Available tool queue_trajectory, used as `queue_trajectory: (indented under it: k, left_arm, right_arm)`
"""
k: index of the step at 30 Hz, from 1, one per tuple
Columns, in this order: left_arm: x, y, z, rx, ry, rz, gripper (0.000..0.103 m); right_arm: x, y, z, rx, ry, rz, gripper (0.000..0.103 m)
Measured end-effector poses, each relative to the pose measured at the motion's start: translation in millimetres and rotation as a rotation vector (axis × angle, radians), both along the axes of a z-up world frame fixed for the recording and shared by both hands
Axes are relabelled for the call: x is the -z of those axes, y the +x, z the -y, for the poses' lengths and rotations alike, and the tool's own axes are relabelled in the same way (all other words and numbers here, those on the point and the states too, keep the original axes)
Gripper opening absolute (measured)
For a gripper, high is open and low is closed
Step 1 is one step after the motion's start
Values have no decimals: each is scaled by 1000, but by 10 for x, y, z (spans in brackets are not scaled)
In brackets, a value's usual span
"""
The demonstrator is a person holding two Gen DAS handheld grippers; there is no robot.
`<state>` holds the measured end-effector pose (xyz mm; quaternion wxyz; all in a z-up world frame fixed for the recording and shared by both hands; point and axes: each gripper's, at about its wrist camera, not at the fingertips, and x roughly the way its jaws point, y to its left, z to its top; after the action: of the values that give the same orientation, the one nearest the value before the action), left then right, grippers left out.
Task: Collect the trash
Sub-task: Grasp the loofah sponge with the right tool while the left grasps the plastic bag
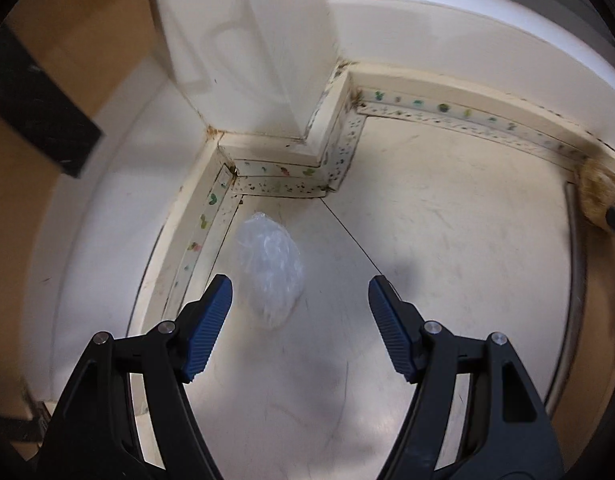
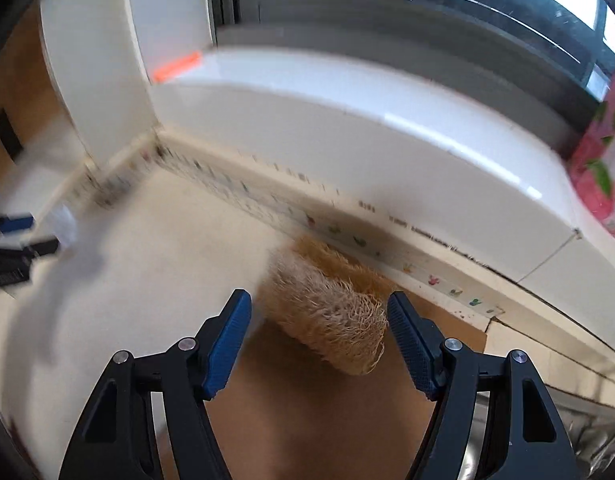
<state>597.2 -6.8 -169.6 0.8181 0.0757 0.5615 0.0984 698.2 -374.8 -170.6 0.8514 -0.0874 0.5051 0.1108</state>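
as both claws angle steeply down at the pale desk [image 1: 447, 208], each has its own piece of litter lined up. nearest in the left wrist view, the left claw [image 1: 299, 292] stands wide apart with nothing between its blue pads [image 1: 205, 328]; the crumpled clear plastic bag [image 1: 269, 266] lies on the desk just beyond the tips, nearer the left pad, toward eleven o'clock. the jaws look spread to take the bag's full width, but no pad touches it. the bag sits close beside the speckled edging strip [image 1: 275, 172] that runs round the foot of a white pillar [image 1: 243, 40] at twelve o'clock, probably where it drifted into the corner.

in the right wrist view the right claw [image 2: 319, 304] is likewise wide and empty, its opening settled. straight ahead between its tips, at twelve o'clock, lies a tan bristly bundle [image 2: 327, 308], like a fibrous scrub pad, resting half on a brown board [image 2: 291, 400] and against the edging below a white sill [image 2: 347, 120]. whether the pads graze it i cannot tell; nothing is clamped.

farther off, an orange item [image 2: 175, 66] sits on the sill at ten o'clock, a pink printed packet [image 2: 599, 168] at two o'clock. my guess is both grasps are about to begin, with the soft bag likely to slip.
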Motion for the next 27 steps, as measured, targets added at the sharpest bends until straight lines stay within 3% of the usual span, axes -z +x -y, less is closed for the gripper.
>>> queue_trajectory:
  k: [6, 16, 17, 20, 21, 27]
  left_arm:
    - [155, 179, -115, -7, -27, 6, 68]
    - [325, 208, -261, -17, -57, 10, 68]
    - [354, 207, -273, -22, -69, 0, 66]
    - [384, 202, -310, -40, -97, 7, 48]
    - [385, 203, -313, -40, -105, 15, 37]
    - [380, 125, -175, -22, -61, 46, 33]
  right_arm:
    - [395, -15, -2, -20, -16, -10, 57]
    - [295, -130, -118, -35, 65, 61, 46]
    - [272, -145, -121, -34, 80, 65, 45]
    - [193, -184, -130, -29, 138, 77, 44]
    - [163, -201, -128, -27, 162, 75, 43]
    - [4, -349, -159, -39, 229, 77, 42]
